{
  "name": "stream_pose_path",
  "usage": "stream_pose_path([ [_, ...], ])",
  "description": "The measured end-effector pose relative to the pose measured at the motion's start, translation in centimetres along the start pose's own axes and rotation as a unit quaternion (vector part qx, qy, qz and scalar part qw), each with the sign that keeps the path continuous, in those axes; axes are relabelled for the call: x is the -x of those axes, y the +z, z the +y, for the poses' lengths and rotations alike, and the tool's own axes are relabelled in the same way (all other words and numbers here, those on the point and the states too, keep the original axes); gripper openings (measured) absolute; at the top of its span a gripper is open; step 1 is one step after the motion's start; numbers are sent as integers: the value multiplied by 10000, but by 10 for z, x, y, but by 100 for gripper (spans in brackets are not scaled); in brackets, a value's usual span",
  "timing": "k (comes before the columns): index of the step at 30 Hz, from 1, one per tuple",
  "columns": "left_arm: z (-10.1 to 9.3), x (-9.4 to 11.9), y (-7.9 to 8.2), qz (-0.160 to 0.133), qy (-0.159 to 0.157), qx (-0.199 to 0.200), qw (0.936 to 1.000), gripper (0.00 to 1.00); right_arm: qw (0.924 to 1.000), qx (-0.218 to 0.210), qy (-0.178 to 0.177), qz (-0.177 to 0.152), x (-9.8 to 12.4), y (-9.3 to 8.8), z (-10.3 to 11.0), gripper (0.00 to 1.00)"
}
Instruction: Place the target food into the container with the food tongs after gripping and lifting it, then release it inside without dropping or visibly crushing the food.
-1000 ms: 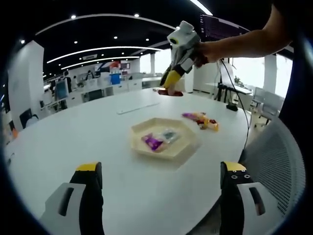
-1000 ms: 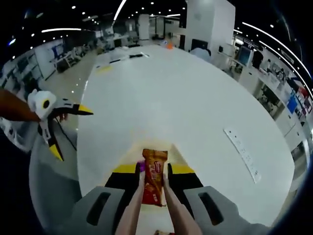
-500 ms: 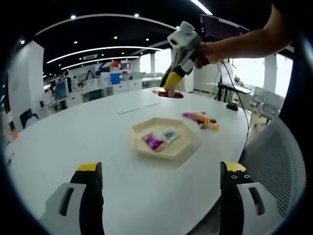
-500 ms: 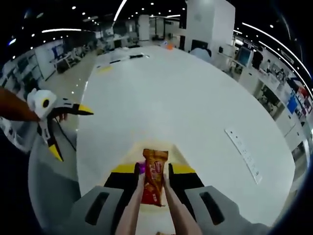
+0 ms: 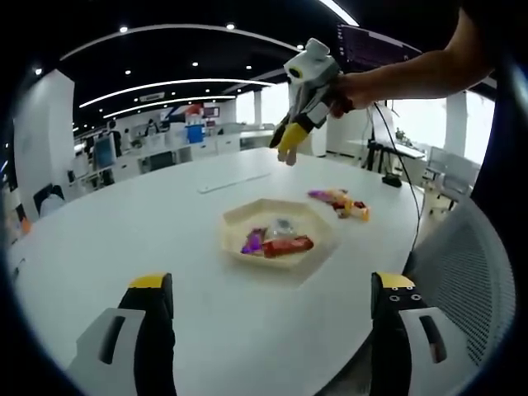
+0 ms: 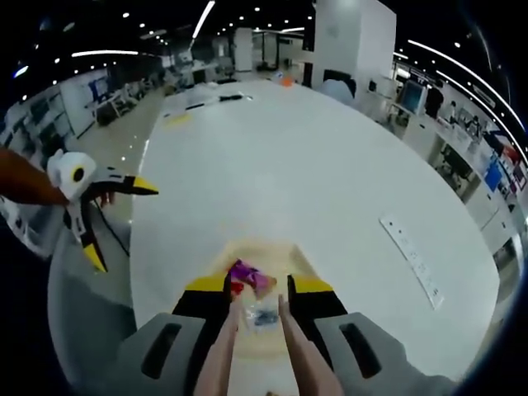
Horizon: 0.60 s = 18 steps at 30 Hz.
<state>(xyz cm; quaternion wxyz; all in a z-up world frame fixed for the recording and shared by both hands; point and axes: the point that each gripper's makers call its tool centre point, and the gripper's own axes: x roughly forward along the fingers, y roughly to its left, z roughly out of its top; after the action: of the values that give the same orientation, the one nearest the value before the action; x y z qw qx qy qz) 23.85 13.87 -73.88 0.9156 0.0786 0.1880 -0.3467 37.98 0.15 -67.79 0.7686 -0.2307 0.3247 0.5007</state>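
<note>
While the right tool [image 5: 290, 142] hangs high above the hexagonal tray [image 5: 318, 247], its tongs [image 6: 256, 351] stand parted with nothing between their tips, so the grip reads as released. Directly beneath that tool, the red-orange snack packet [image 5: 288, 245] lies inside the tray, beside a purple packet [image 5: 253, 242] and a clear-wrapped piece [image 5: 284, 227]. From the right gripper view, the purple packet [image 6: 245, 273] and the clear piece [image 6: 264, 315] sit just beyond the tong tips, inside the tray [image 6: 285, 247].

The left tool [image 6: 95, 216] hovers off to the side, past the edge of the white worktop [image 5: 165, 223], jaws spread wide and holding nothing.

By my judgement the release step is finished: the packet rests flat and looks uncrushed. 1 small pile of loose snacks [image 5: 340, 201] lies on the worktop just beyond the tray. Next, the right tool probably needs to swing toward that pile, descend with tongs apart, and close gently.
</note>
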Motion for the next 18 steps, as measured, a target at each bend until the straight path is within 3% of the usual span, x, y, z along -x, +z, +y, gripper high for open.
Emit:
stream_pose_path([
  [18,0,0,-1,11,22,-39,10000,97,10000,0,-82,-27,18,-7,-8,27],
])
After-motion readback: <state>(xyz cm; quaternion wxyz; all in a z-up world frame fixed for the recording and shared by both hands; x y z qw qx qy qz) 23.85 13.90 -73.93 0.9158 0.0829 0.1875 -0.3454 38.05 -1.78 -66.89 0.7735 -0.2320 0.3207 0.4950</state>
